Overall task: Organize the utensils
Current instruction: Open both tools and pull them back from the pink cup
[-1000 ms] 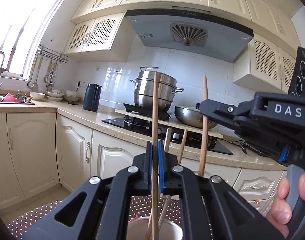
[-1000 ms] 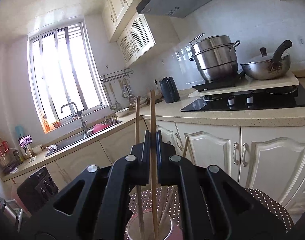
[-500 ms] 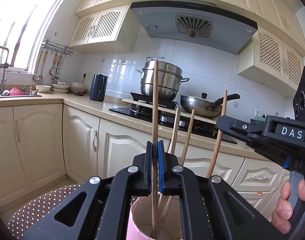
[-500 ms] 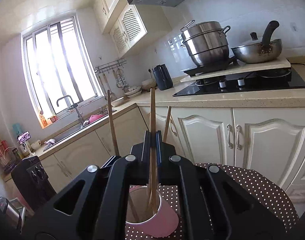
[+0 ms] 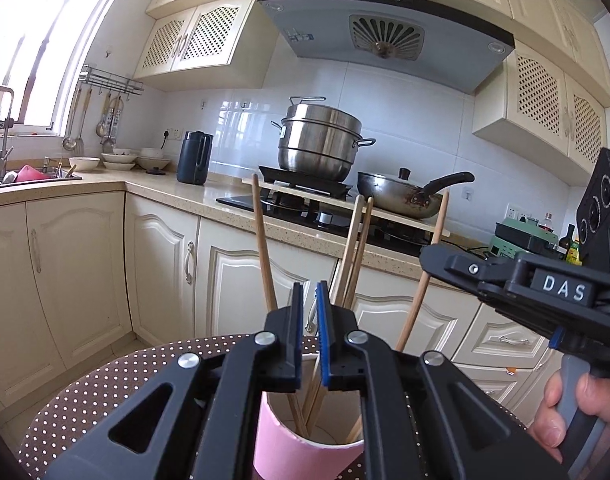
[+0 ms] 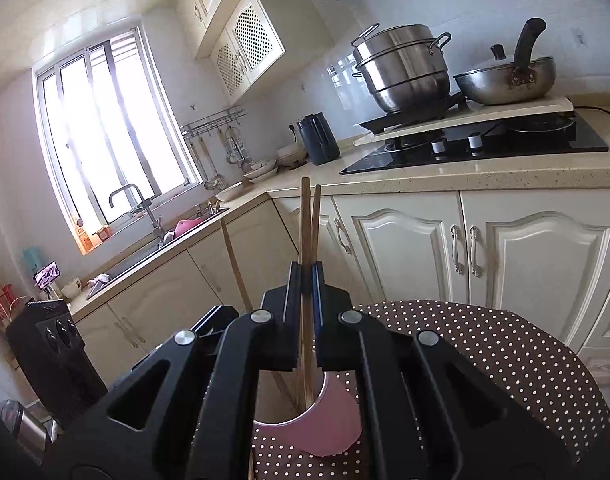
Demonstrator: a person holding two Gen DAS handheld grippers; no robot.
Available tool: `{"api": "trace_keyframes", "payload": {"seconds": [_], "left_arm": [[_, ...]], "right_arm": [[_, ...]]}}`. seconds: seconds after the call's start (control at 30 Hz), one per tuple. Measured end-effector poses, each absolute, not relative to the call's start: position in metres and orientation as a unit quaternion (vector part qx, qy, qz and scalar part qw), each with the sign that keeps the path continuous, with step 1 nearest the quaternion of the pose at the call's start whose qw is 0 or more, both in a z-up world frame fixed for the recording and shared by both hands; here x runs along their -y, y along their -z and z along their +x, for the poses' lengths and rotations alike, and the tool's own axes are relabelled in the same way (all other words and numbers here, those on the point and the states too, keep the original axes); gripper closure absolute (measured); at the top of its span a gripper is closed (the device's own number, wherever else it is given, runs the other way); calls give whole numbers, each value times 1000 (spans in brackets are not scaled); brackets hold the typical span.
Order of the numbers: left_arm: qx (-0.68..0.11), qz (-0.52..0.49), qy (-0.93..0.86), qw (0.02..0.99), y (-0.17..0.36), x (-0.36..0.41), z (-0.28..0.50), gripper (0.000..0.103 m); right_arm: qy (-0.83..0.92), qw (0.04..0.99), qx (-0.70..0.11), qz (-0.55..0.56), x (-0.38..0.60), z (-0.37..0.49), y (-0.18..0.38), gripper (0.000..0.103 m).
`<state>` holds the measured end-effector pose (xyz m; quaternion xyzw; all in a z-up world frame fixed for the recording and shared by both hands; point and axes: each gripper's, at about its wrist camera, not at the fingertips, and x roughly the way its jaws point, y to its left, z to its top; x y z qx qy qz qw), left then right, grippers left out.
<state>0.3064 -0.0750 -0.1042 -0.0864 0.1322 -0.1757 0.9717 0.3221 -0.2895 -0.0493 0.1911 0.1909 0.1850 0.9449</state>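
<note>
Left wrist view showed my left tool (image 5: 309, 300) released, its blue pads apart with nothing between them, poised above the pink cup (image 5: 305, 452). That cup stood on my brown polka-dot tabletop (image 5: 105, 392) and held 4 wooden chopsticks (image 5: 355, 248) leaning outward. My right tool (image 6: 306, 280) was clenched on 1 chopstick (image 6: 304, 232) whose lower end sat inside the cup. Behind ran a speckled beige kitchen counter (image 5: 177, 192) over cream cabinets (image 5: 73, 272), with a steel steamer pot (image 5: 319, 136) and a wok (image 5: 401, 196) on the black hob (image 6: 505, 144), a dark kettle (image 5: 193, 158), and a bright window (image 6: 105, 132) above the sink (image 6: 145, 252).
</note>
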Motion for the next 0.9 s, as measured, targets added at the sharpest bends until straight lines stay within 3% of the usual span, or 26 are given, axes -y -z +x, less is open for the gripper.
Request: {"api": "trace_keyframes", "payload": {"seconds": [0.03,0.07,0.2,0.27,0.3,0.33,0.4,0.9], "left_arm": [[-135,-90,176,971,103,73,305,77],[-136,-94,176,970,102,71,304,74],[-141,-91,172,971,98,66,294,73],[-151,-84,168,971,95,65,287,65],[-155,-83,165,971,93,63,284,61],[-157,-83,161,971,89,61,278,59],[-164,-80,155,971,84,57,268,49],[-166,-93,117,975,70,20,185,44]], "right_arm": [[-184,945,-193,191,289,321,50,97],[-182,945,-195,190,288,320,50,97],[-180,945,-197,189,285,314,47,96],[-183,942,-207,193,283,313,46,84],[-184,940,-209,195,282,312,46,63],[-180,941,-206,198,282,308,46,48],[-175,943,-200,201,282,301,43,48],[-178,937,-193,229,268,223,39,47]]}}
